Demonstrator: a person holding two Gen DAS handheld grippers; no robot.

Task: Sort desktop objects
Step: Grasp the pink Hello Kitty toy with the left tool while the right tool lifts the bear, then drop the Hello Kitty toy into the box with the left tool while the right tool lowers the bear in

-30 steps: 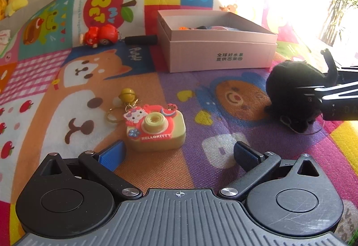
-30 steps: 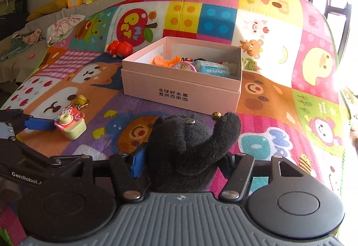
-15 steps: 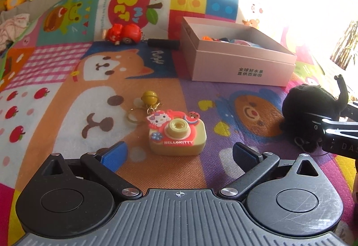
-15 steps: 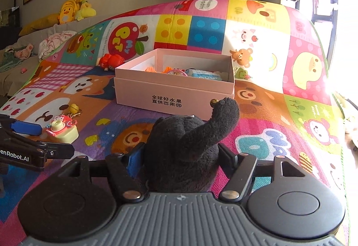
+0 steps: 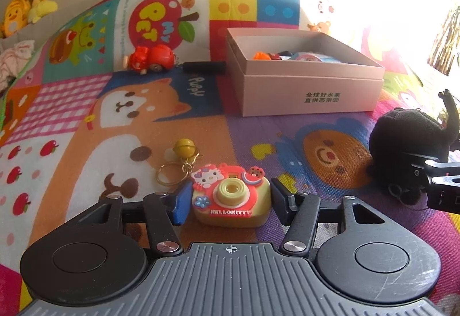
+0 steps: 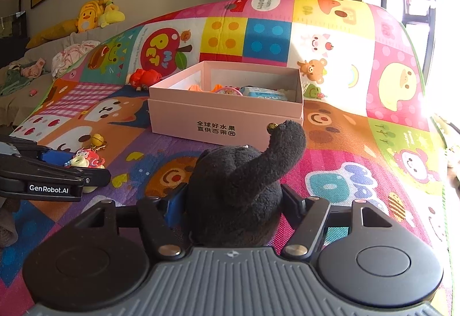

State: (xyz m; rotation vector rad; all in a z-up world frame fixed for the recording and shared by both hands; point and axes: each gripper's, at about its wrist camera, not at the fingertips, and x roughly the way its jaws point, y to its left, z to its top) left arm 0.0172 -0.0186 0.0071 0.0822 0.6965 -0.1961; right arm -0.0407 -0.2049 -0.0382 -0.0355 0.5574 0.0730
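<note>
Left wrist view: left gripper (image 5: 230, 205) pads pressed on camera keychain (image 5: 231, 198) at 6 o'clock. Right gripper (image 6: 231, 208) clamps black plush (image 6: 244, 192), off the mat. Box (image 5: 310, 92) at 1 o'clock holds several items (uncountable). Remaining loose: one red toy (image 5: 151, 59), one black stick (image 5: 205, 67) at 11 o'clock.

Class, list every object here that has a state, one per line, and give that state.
Pink box: open, holds toys.
Hello Kitty camera keychain: on mat, between left gripper fingers.
Black plush toy: gripped by right gripper.
Red toy car: on mat, outside box.
</note>
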